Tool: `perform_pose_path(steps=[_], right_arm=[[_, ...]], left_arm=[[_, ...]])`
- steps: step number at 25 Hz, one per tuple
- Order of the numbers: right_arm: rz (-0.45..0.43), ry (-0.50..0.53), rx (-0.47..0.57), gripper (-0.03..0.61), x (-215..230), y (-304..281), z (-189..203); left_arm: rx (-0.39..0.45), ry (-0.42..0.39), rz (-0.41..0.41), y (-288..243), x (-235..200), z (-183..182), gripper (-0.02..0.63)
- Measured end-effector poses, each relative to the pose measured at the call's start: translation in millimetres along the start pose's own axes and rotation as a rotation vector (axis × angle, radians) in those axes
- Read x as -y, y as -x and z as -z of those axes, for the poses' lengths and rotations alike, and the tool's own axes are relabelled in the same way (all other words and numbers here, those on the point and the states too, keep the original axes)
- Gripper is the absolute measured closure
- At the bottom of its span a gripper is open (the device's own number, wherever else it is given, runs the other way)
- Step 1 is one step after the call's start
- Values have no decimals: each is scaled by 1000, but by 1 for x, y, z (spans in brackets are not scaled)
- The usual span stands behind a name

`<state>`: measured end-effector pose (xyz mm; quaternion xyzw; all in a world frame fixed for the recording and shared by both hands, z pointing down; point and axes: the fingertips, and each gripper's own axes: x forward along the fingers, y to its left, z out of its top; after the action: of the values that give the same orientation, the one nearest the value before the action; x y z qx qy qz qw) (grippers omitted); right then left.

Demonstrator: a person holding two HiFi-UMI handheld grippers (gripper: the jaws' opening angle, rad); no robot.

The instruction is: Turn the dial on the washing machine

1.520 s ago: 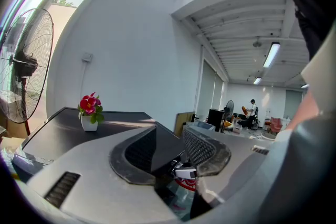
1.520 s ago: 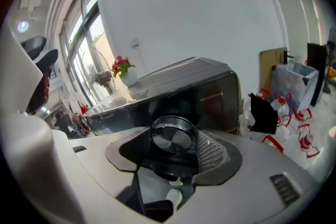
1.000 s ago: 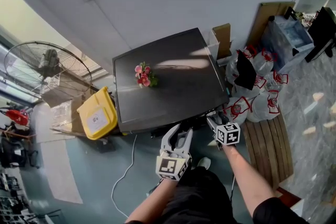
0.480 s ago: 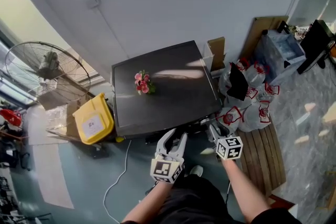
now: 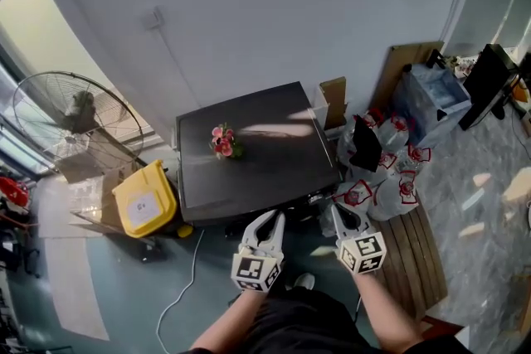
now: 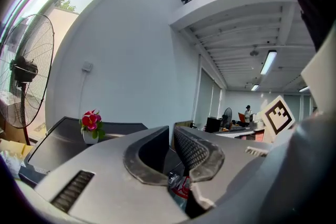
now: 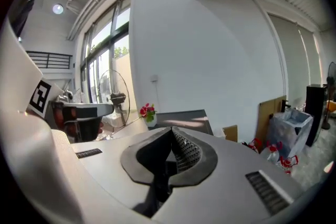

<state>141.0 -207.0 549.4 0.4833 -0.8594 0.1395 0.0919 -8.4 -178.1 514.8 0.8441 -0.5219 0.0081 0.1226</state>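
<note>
While the left gripper jaws close empty and the right gripper jaws meet, flowers top the washing machine.

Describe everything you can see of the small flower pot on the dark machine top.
The flower pot is small: pink and red blooms with green leaves in a white pot. It stands upright on the washing machine's dark top, left of its middle, clear of the edges. Only that top touches it.

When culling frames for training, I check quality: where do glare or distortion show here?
Head view: fisheye curves the wall; a sunlit streak glares on the washing machine. Left gripper view: sun flare top left above the fan, dark corners. Right gripper view: bright windows at left, black rim.
</note>
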Motion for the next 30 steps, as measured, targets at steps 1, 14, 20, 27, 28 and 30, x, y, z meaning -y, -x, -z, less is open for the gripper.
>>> perform_pose_path(steps=[1,14,20,27,28,30], right_arm=[[3,2,14,578,-1,4,-6],[18,36,70,580,-16,29,-36],[36,54,96,580,-15,33,-44],[24,51,90,580,-21,35,-45],[22,48,88,580,-21,34,-44],[23,53,93,580,-22,33,-44]], left_arm=[[-2,-2,-2,1,1,1,585],[10,-19,-6,10,6,-9,600],[22,-35,-5,13,7,-12,600],[28,-35,-21,18,6,-14,600],[26,-34,-22,18,5,-14,600],[23,-31,-27,19,3,-14,600]])
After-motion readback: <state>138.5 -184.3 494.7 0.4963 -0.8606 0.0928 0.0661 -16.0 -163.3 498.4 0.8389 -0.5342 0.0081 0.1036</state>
